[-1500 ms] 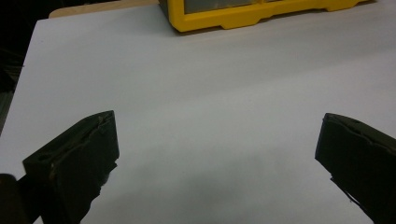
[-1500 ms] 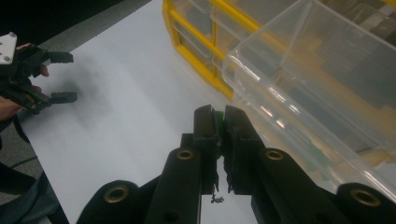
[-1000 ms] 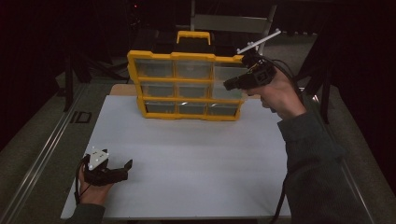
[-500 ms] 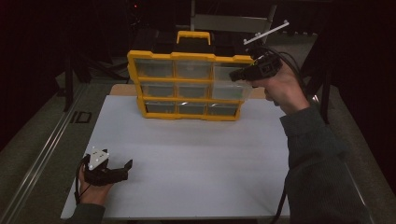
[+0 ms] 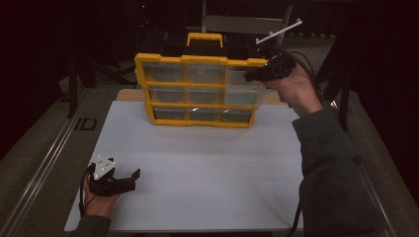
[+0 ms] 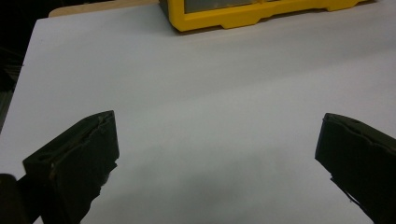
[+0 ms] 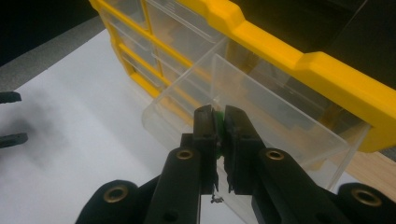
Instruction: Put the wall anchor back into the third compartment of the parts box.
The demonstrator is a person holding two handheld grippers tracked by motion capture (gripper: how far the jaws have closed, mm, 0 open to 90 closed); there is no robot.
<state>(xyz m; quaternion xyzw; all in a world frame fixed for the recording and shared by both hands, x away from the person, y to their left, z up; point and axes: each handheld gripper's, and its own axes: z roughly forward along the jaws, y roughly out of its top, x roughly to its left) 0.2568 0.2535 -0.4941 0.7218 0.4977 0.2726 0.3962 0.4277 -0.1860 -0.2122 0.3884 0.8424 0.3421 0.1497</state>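
A yellow drawer cabinet (image 5: 197, 59) with clear drawers stands at the back of the white table top (image 5: 207, 163). Its top right clear drawer (image 7: 261, 107) is pulled out. My right gripper (image 5: 251, 76) hovers at that drawer, held by a hand in a grey sleeve. In the right gripper view my right gripper (image 7: 218, 113) is shut on a small green piece (image 7: 218, 127), just above the drawer's front wall. My left gripper (image 5: 134, 176) rests low at the front left of the table. In the left gripper view my left gripper (image 6: 217, 154) stands open, with bare table between its jaws.
A black carrying handle with a yellow top (image 5: 203, 42) rises behind the cabinet. A metal rail (image 5: 47, 158) runs along the table's left side. The cabinet's yellow base (image 6: 261, 16) stands far ahead of the left gripper. The surroundings are dark.
My right gripper has risen a little at the cabinet's top right corner and the white rod on it has swung. The left gripper has not moved.
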